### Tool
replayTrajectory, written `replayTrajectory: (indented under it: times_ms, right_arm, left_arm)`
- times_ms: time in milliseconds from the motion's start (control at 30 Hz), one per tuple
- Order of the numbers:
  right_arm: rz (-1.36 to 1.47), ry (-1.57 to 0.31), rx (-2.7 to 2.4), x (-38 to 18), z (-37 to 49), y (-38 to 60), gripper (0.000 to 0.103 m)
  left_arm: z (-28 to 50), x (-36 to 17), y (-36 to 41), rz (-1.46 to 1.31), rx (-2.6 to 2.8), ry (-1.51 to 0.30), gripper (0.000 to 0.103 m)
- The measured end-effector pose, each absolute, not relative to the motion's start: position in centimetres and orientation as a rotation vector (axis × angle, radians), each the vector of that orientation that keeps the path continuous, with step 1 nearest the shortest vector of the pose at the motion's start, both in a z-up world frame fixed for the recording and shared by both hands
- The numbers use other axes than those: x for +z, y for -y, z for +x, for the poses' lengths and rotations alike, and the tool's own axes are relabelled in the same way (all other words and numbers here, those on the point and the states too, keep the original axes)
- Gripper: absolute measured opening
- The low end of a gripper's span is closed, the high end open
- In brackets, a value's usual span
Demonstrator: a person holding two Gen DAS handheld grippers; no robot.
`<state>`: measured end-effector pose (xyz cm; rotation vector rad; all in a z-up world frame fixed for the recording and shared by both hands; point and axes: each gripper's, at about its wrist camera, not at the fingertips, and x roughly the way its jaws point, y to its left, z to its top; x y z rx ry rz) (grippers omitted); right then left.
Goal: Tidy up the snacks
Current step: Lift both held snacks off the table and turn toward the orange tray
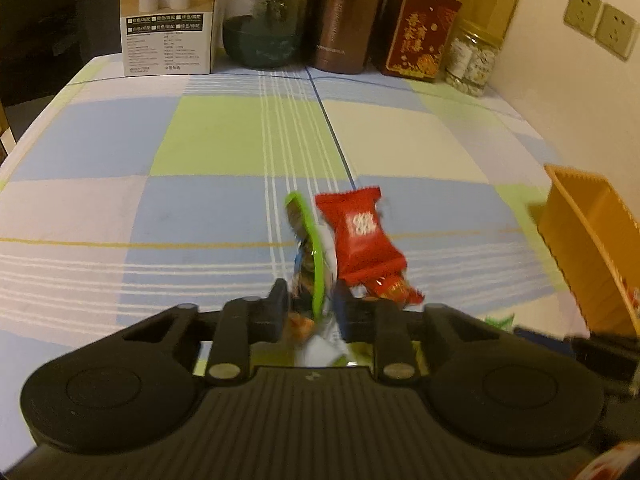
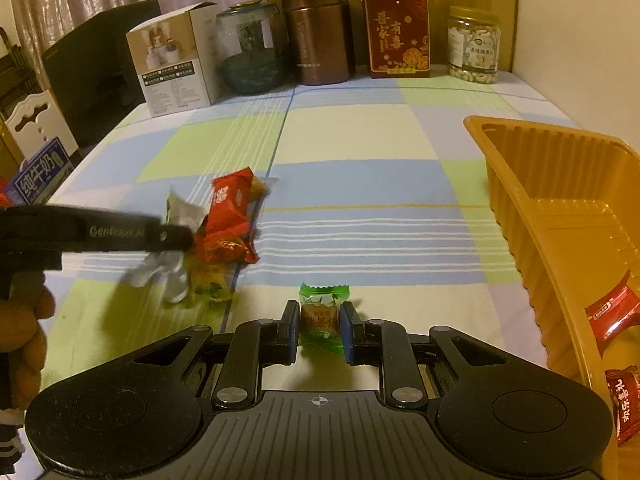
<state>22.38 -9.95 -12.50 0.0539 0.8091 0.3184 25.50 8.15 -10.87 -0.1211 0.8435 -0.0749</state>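
Your right claw (image 2: 319, 330) holds the green candy (image 2: 321, 316) low over the table (image 2: 360, 140). Your left claw (image 1: 311, 312) pinches a whole bunch of snacks (image 1: 316, 256); that loose red pack (image 1: 360, 236) could slip out. The orange tray (image 2: 520, 192) already has red packs (image 2: 610, 314) inside.

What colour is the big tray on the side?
The tray is orange, with ribbed walls. It shows best in the right wrist view.
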Motion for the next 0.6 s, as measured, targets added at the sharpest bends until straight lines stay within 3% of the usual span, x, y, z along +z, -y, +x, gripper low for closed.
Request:
replayTrajectory:
  times_ms: [300,600]
  right_arm:
    - [0.062,-0.809,0.326,-12.4,22.3,9.9,0.022]
    - [0.06,-0.805,0.33,-12.3,22.1,9.8,0.022]
  left_arm:
    - [21.1,-10.0,-9.6,-0.1,-0.088,-0.893,0.021]
    - [22.2,-10.7,-9.4,-0.082,-0.085,-0.89,0.024]
